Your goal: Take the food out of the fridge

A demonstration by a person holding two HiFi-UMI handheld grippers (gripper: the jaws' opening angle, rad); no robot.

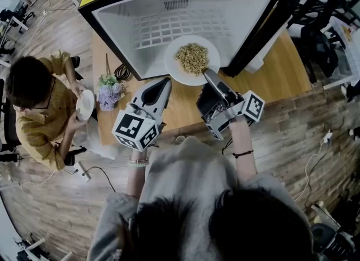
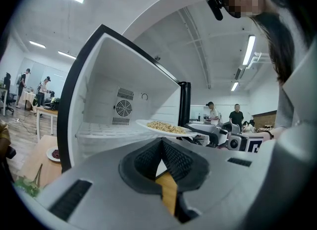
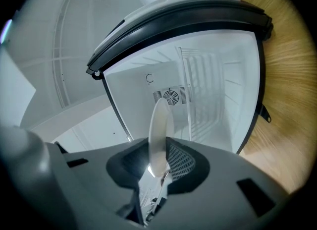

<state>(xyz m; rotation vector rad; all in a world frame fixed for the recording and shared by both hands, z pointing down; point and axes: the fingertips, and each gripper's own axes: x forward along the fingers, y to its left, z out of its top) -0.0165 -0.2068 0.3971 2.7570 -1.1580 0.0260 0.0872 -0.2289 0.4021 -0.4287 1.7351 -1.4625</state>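
Observation:
A white plate (image 1: 175,70) heaped with pale food (image 1: 192,57) sits level at the mouth of the open mini fridge (image 1: 152,29), half out of it. My right gripper (image 1: 209,75) is shut on the plate's near rim; in the right gripper view the plate (image 3: 159,125) stands edge-on between the pads. To the left of the plate, my left gripper (image 1: 166,81) points at the fridge with its tips together and nothing in them. The left gripper view shows the plate (image 2: 163,127) in front of the wire shelf (image 2: 104,132), with the left gripper's (image 2: 161,143) pads meeting.
The fridge stands on a wooden table (image 1: 281,80), its black door (image 1: 264,29) swung open at the right. Flowers (image 1: 108,91) lie at the table's left edge. A seated person (image 1: 39,108) holds a small plate (image 1: 85,104) there. Chairs stand at the far right.

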